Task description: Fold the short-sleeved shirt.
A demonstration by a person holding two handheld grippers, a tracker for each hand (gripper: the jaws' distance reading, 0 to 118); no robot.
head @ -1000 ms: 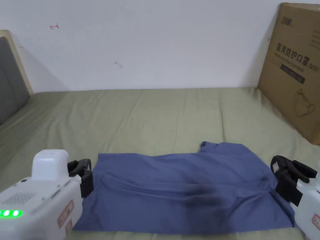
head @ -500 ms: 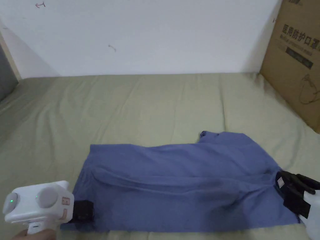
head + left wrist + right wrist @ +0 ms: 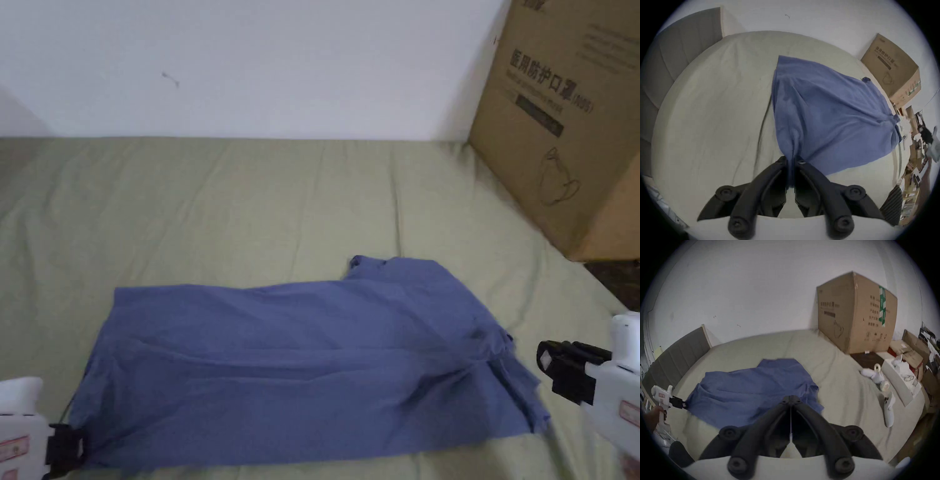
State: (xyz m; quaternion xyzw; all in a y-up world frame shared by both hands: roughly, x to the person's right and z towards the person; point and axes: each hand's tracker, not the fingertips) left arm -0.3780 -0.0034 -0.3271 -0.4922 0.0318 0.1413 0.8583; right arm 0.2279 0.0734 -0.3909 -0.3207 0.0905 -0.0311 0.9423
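A bed (image 3: 250, 187) covered in a pale green sheet is seen against a white wall (image 3: 281, 62); a large cardboard box (image 3: 562, 112) stands at its far right corner; a grey headboard (image 3: 680, 40) is shown at the left. The blue shirt (image 3: 300, 350) lies spread across the near half of the bed. The left tongs (image 3: 792, 162) are pinching its near left corner; the right tongs (image 3: 791, 398) are pressed together, apart from the shirt's right edge. Compared with half a second ago, the right tongs have been drawn off the cloth.
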